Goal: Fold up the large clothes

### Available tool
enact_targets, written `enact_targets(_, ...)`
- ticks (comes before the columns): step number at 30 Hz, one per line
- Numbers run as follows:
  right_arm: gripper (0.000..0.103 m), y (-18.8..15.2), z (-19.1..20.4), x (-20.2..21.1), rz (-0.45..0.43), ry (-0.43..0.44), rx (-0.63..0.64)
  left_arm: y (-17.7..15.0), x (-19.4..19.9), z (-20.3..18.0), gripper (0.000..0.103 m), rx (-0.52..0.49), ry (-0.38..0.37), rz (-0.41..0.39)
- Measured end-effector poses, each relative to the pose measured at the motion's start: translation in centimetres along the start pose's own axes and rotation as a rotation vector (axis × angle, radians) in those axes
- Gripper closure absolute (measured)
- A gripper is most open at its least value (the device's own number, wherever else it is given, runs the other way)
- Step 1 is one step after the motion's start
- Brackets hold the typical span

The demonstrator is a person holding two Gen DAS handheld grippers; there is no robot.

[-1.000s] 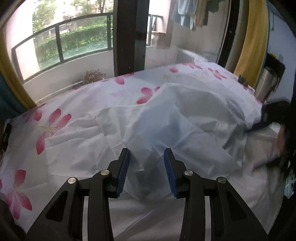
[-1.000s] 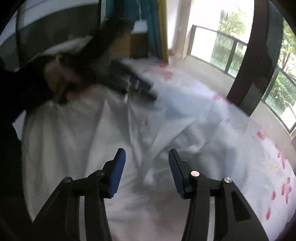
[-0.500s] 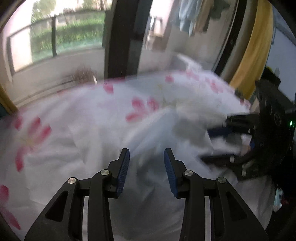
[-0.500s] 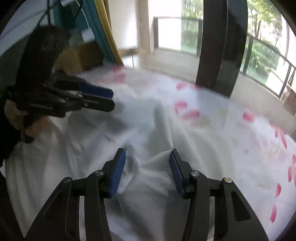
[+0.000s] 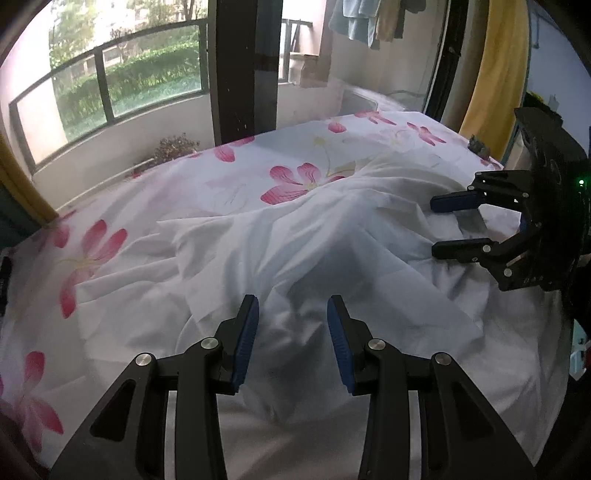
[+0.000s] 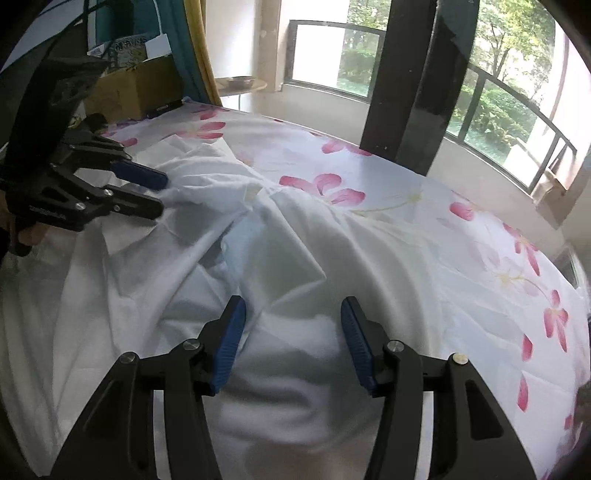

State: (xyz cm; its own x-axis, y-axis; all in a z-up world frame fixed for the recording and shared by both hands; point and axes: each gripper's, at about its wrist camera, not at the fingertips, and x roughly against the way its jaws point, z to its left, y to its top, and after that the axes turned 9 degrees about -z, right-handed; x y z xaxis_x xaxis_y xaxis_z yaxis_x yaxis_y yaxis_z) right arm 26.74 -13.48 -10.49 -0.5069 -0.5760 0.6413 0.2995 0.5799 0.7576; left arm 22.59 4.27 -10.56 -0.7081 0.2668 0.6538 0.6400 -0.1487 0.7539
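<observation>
Rumpled white garment (image 5: 303,236) on floral sheet (image 5: 207,184), left gripper (image 5: 291,314) and right gripper (image 6: 291,314) apparently empty, right's jaws just widened

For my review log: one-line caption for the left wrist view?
Both open claws, left and right, above a crumpled white garment on a floral bedsheet.

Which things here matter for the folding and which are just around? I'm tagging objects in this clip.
Part of the job:
- white garment, crumpled on the bed
- left gripper, open above it
- right gripper, open, jaws just opening wider, nothing between them

Just around:
- floral bedsheet
- cardboard box
- yellow curtain
- hanging laundry
</observation>
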Motion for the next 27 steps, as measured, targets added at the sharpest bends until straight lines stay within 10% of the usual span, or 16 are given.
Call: enact_targets(27,0.049,-2.4,2.0,10.5,-0.075,-0.263,-0.092,-6.4,15.6,-0.9,0.062,0.275,0.206,-0.309)
